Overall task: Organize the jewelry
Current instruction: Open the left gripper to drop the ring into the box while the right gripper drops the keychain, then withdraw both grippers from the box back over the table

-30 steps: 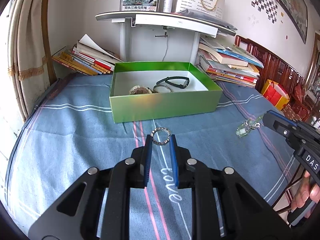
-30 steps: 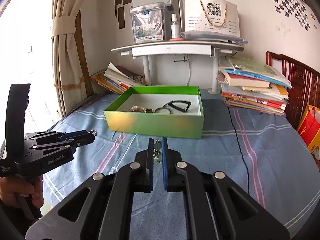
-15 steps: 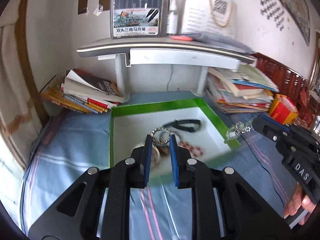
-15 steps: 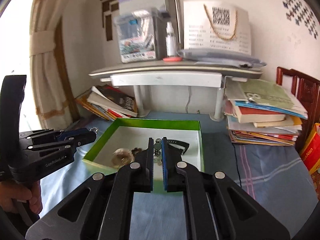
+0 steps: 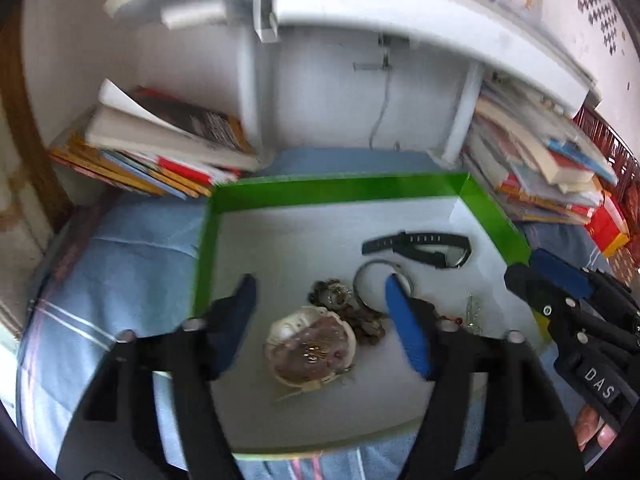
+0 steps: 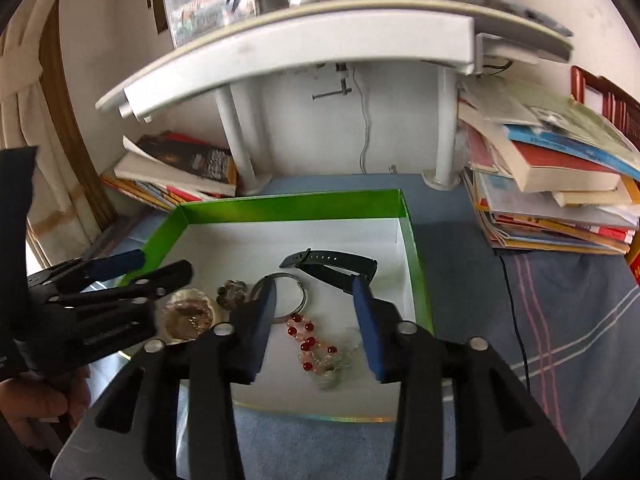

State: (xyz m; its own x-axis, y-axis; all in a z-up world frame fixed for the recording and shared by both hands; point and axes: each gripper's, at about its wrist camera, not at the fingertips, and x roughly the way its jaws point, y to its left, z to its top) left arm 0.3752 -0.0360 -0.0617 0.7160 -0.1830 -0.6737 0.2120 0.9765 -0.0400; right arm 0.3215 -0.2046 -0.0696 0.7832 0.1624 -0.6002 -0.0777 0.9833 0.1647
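step: dropping off. both my grippers hang over the green box (image 5: 340,192) on the blue bedspread (image 6: 520,288), each with a piece just let go into it.
left gripper (image 5: 320,300): jaws have just been opening and stand wide, holding nothing. the beaded ring (image 5: 330,295) lies on the box floor between them, clear of both pads, beside the shell-like piece (image 5: 310,346).
right gripper (image 6: 316,316): jaws have just been opening, about half apart, empty. the pale charm (image 6: 336,364) lies on the box floor below them, next to the red beads (image 6: 308,340).
box contents: black strap (image 6: 332,262) toward the back, metal bangle (image 6: 280,296) in front of it, the rest bunched near the front wall. all of it is inside the one open compartment.
progress: as i judge it, these two pieces are done. the bedspread that shows around the box has no loose jewelry on it, though much of it is hidden by my own grippers.
next move: lift both grippers straight up and back, jaws kept apart, so no finger snags the bangle or drags the beads over the low front wall.
risk: the grippers sit near each other over the box, so i should draw them away to their own sides.
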